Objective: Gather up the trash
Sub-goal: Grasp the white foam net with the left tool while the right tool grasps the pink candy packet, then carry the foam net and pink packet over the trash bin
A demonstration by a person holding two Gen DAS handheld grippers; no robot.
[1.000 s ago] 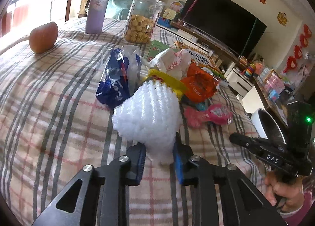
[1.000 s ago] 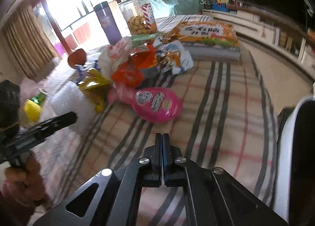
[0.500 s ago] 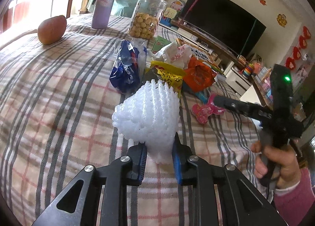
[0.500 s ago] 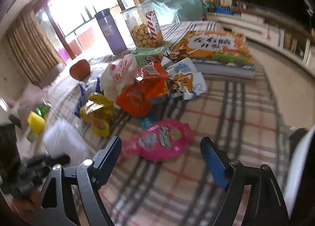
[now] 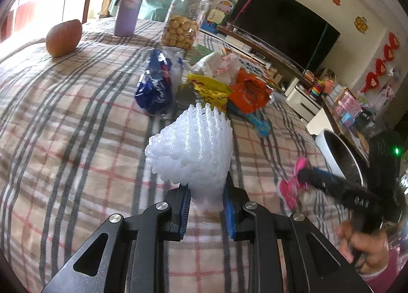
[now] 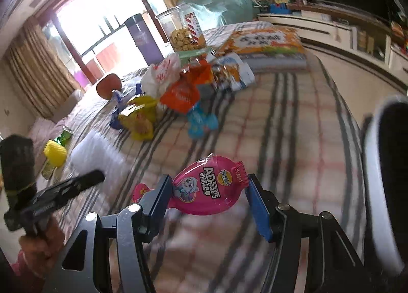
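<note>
Now | left gripper [image 5: 207,205] clamps foam net [image 5: 191,150] | right gripper [image 6: 207,197] closing around pink wrapper [image 6: 207,186]

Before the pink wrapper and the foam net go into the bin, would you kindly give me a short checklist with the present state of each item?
1. Left claw grips the white foam net: ok, pads press its lower end.
2. Pink wrapper sits between the right claw pads: ok.
3. Right claw clamped on the wrapper: not ok, jaws closing; the far pad looks apart from it.
4. Bin within sight: ok, its white rim shows at the table's edge beside the right claw.
5. Bin has room: cannot tell, its inside is dark.
6. Other wrappers remaining: ok to continue; the orange packet and yellow packet lie on the cloth.
</note>
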